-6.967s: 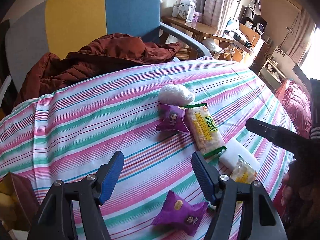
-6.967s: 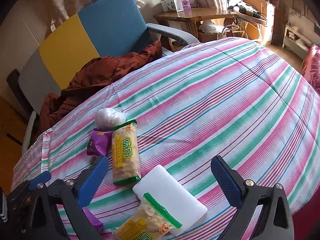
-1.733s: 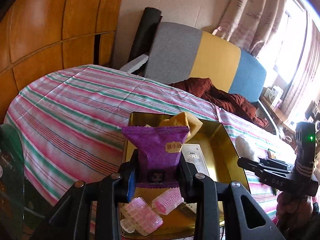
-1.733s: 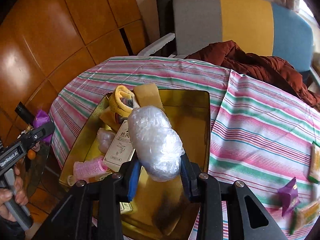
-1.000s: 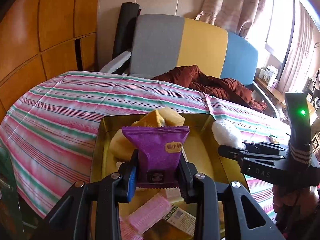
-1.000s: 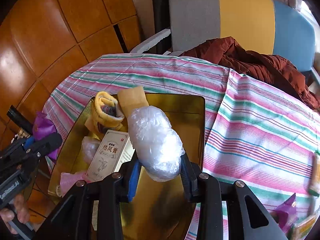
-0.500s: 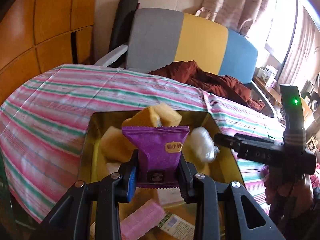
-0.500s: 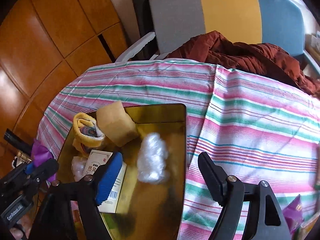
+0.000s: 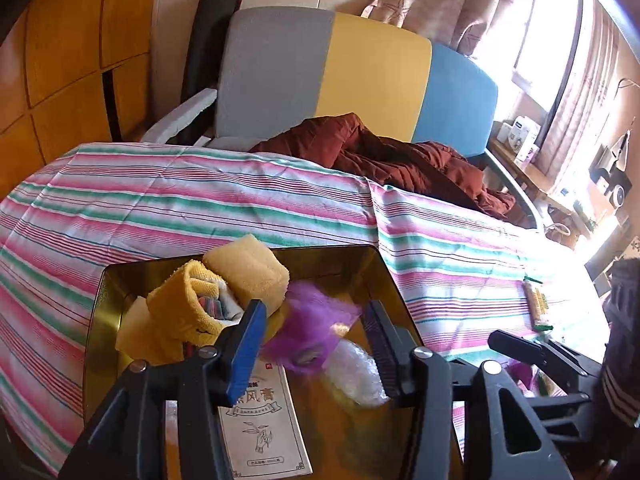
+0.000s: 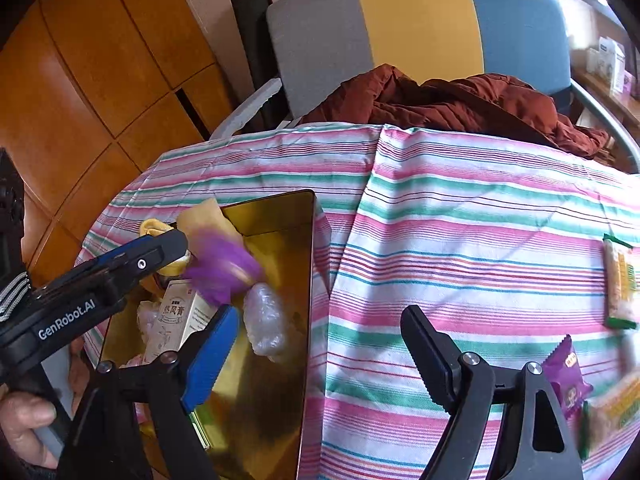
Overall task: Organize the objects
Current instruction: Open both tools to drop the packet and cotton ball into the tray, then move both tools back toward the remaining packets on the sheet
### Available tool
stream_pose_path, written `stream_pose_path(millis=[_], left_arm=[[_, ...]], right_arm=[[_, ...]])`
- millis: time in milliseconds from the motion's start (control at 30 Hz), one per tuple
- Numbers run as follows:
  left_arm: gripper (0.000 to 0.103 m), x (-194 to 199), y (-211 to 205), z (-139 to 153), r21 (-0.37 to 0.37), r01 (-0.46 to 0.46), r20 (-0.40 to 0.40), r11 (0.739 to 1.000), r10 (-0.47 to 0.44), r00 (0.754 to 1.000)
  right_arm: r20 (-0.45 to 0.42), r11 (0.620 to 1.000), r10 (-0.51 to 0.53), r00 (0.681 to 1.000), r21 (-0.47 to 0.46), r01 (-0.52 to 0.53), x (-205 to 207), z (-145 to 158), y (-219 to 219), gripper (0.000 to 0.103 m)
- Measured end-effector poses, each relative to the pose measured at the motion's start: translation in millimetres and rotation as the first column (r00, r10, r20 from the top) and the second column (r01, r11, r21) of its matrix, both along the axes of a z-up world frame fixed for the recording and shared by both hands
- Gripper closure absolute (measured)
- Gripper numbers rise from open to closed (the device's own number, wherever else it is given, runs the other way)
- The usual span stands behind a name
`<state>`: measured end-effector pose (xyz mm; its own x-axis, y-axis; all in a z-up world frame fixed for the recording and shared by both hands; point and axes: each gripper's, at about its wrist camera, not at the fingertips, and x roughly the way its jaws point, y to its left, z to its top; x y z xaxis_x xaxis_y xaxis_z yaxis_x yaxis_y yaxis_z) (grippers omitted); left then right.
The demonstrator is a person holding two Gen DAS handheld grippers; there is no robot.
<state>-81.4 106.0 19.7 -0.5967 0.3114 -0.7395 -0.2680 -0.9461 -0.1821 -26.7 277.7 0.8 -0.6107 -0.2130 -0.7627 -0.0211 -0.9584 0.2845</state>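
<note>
My left gripper (image 9: 314, 312) hangs open over the gold tray (image 9: 336, 254). A purple snack packet (image 9: 312, 336) shows blurred between and just below its fingers, loose over the tray; from the right wrist view the purple packet (image 10: 222, 268) is beside the left gripper (image 10: 172, 248). The white plastic-wrapped ball (image 10: 264, 320) lies inside the tray (image 10: 308, 240). My right gripper (image 10: 320, 316) is open and holds nothing, above the tray's right rim and the striped cloth.
The tray also holds a yellow sponge (image 9: 248, 272), a rolled yellow towel (image 9: 180, 308) and a printed box (image 9: 260, 420). On the cloth to the right lie another purple packet (image 10: 568, 376) and a snack bar (image 10: 620, 280). A chair with a brown jacket (image 10: 440, 100) stands behind.
My left gripper has opened and let go of the purple packet, which now blurs over the tray. My right gripper has drawn back to the right, away from the white ball.
</note>
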Motion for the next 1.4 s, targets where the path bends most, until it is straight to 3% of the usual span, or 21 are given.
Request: stream_pose_path(millis=[433,833,1400], left_arm=[[0.05,43,-21,11,-0.042,-0.046,-0.05,0.998,0.044,0.998],[0.05,85,-28,24,-0.069,-0.027,-0.111,0.997,0.019,0.994],[0.05,117,8,28,-0.092,0.081,-0.121,0.992,-0.092,0.988]], right_arm=[[-0.032,0.999,-0.023,0.999,0.033,0.024,28,7,-1,0.014],[-0.09,0.994,-0.058,0.994,0.091,0.067,59,25,2,0.007],[-0.143,0.951,-0.234,0.962,0.17,0.257,97,51,87,0.005]])
